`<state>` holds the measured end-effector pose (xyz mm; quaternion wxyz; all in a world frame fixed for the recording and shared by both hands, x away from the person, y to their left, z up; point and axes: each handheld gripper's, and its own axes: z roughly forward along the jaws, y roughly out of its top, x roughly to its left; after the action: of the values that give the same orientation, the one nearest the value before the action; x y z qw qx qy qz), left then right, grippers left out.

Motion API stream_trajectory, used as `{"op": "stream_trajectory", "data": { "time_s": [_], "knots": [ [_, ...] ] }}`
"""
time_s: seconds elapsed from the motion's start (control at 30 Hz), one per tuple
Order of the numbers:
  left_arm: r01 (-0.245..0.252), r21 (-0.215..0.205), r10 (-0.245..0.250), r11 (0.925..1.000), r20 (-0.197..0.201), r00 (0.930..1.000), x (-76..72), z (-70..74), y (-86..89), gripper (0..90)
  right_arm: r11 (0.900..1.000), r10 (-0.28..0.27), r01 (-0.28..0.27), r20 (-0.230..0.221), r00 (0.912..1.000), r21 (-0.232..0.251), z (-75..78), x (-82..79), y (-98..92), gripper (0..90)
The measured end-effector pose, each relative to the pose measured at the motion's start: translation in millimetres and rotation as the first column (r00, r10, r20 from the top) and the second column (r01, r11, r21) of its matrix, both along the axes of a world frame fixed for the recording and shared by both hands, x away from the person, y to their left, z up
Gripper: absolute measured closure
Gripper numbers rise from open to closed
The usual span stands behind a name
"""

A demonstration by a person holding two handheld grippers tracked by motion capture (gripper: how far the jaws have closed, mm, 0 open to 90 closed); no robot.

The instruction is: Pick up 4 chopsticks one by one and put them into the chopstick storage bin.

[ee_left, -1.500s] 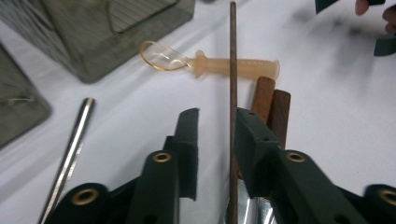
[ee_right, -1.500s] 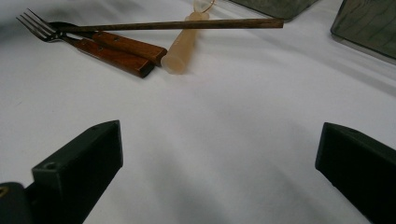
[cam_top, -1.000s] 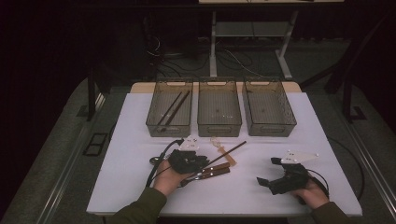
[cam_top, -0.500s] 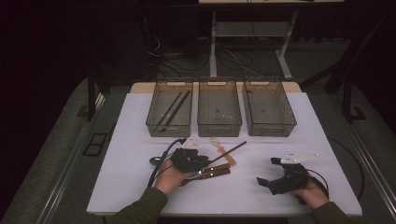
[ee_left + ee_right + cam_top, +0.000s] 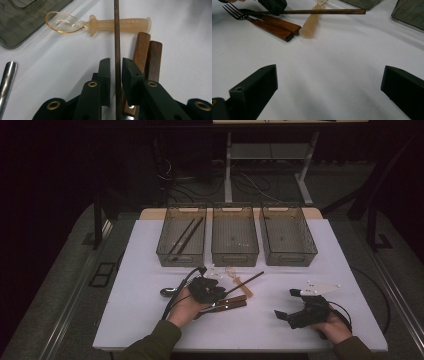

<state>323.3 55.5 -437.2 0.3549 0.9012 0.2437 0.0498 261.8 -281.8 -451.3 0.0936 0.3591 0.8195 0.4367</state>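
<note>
The left gripper point(image 5: 115, 72) stays clamped on a dark chopstick point(image 5: 116, 37), just as a second ago, above the wooden-handled cutlery point(image 5: 227, 303) near the middle bin point(image 5: 235, 251). No lift has begun, so sorting is stalled. The right gripper point(image 5: 329, 92) idles wide open and empty, well right of the chopstick.

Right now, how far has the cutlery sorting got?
Done: two dark chopsticks lie in the left bin. In hand: the left tongs are shut on another chopstick. Left: amber spoon, two wooden-handled pieces, metal spoon. The right tongs are open.

Dark brown chopstick point(image 5: 116, 37), translucent amber spoon point(image 5: 100, 23), white table point(image 5: 150, 270).
</note>
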Motion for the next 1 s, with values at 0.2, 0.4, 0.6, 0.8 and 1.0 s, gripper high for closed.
{"op": "stream_trajectory", "data": {
  "time_s": [0.2, 0.4, 0.6, 0.8, 1.0],
  "knots": [
    [-0.003, 0.039, 0.003, 0.9992, -0.005, 1.0, 0.4, -1.3, -2.4, 79.7, 1.0, 0.001, -0.001, 0.0, 1.0, 0.0, 0.1, 0.0, 0.0, 0.7],
    [-0.011, 0.045, 0.011, 0.9989, -0.011, 0.9999, 0.2, -1.2, -2.7, 83.8, 1.0, 0.001, -0.001, 0.0, 1.0, 0.0, 0.1, 0.0, 0.0, 0.7],
    [-0.024, 0.042, 0.024, 0.9988, -0.006, 0.9997, 0.2, 0.1, -0.8, 84.4, 1.0, 0.0, 0.0, -0.001, 1.0, 0.001, 0.3, -0.2, -0.1, 0.7],
    [-0.034, 0.031, 0.034, 0.999, -0.005, 0.9994, -0.1, 4.1, 3.8, 84.7, 1.0, 0.004, -0.004, 0.003, 1.0, 0.002, 0.3, -0.2, -0.2, 0.7],
    [-0.034, 0.022, 0.034, 0.9992, -0.004, 0.9994, -0.4, 6.1, 7.2, 85.0, 1.0, 0.003, -0.003, 0.003, 1.0, 0.003, 0.3, -0.2, -0.1, 0.7]
  ]
}}
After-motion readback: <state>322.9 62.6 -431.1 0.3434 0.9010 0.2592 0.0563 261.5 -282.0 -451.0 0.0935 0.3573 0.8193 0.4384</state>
